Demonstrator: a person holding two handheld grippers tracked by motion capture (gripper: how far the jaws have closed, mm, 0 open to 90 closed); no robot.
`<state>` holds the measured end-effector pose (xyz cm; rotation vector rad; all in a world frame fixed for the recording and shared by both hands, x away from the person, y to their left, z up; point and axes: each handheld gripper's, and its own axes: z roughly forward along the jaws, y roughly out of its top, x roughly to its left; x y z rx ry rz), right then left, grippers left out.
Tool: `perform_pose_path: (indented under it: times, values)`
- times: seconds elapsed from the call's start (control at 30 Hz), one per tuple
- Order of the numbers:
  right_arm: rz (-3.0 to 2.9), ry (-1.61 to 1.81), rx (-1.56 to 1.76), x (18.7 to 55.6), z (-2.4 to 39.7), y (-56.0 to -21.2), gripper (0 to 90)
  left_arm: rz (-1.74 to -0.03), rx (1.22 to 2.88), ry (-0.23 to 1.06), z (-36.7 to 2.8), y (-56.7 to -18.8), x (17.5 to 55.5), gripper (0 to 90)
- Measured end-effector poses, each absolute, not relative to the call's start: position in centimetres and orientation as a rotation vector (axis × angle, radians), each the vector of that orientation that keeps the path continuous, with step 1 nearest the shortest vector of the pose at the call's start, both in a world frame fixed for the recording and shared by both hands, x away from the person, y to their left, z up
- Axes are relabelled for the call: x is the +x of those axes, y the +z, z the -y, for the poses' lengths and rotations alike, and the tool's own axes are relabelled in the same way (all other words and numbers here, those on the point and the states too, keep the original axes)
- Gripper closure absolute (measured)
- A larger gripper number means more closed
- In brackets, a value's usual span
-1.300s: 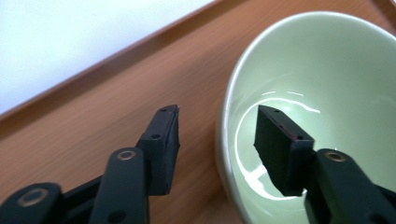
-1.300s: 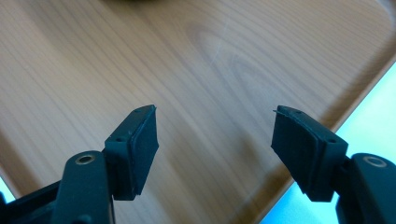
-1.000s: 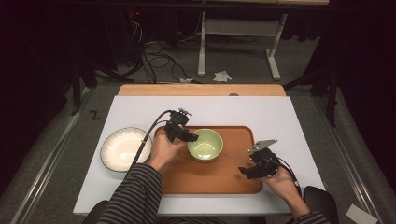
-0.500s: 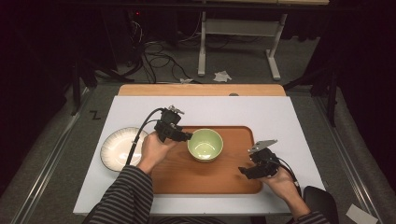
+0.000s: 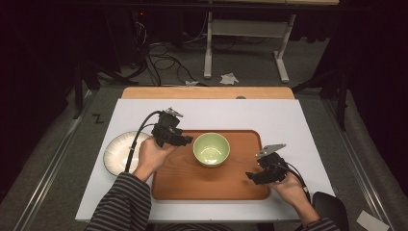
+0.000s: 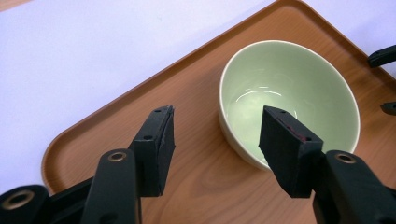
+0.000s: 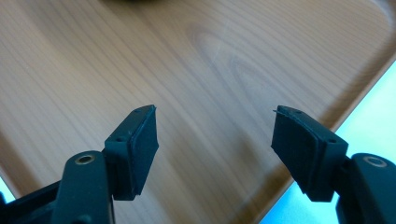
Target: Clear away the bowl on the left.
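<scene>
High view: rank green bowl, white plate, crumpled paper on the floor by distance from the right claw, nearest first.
From the right claw:
1. Green bowl, on the wooden tray, up and to its left.
2. White plate, off the tray at the table's left edge.
3. Crumpled paper, on the floor beyond the table's far edge.

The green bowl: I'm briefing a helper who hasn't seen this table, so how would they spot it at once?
Find the white table top, then the brown wooden tray in its middle. The green bowl stands upright and empty on the tray's far half. Its pale green colour and deep shape set it apart from the flat white plate, which lies off the tray to the left.
</scene>
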<state>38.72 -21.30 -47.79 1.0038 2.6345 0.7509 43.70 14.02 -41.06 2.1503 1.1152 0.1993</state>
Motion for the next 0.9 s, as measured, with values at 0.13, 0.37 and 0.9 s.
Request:
perform_pose_path:
  times: [0.13,0.37,0.9]
  values:
    - [-2.635,0.751,1.005,38.7,21.3,-47.8,33.0,-1.124,2.144,0.201,-14.6,-40.9,43.3,45.0]
    - [-2.636,0.748,1.006,38.7,21.3,-47.8,33.0,-1.134,2.125,0.205,-15.7,-40.6,42.7,44.5]
    - [-2.638,0.739,1.010,38.7,21.3,-47.8,33.0,-1.168,2.079,0.212,-17.9,-40.5,41.2,43.8]
